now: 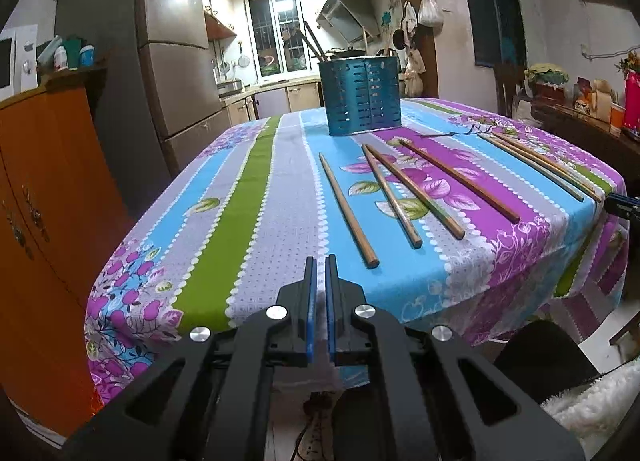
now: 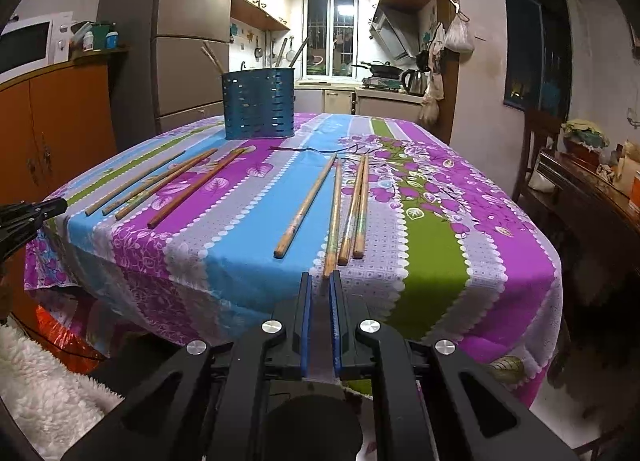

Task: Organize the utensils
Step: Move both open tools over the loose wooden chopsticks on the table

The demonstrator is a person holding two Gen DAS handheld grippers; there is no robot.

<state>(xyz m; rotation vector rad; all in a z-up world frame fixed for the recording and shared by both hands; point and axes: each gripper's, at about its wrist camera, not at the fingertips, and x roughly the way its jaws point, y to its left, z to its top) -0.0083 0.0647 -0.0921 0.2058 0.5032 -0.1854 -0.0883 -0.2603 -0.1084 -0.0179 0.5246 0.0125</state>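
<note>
Eight wooden chopsticks lie loose on the table, in two groups of four. Left group (image 1: 404,197): ahead and to the right of the left gripper (image 1: 321,261), fanned, butt ends toward it; the nearest chopstick (image 1: 347,210) ends just right of the tips. Right group (image 2: 340,209): directly ahead of the right gripper (image 2: 321,277); one chopstick (image 2: 333,221) has its butt end at the fingertips; contact cannot be told.

Blue perforated utensil holder (image 1: 365,96) stands upright on the far part of the table, beyond both groups, with a few sticks already in it.

Left gripper: jaws drawn together, nothing between them. Right gripper: the same, empty. Both sit low at the near table edge.

Striped floral tablecloth (image 2: 248,245) covers the table. Kitchen behind.
</note>
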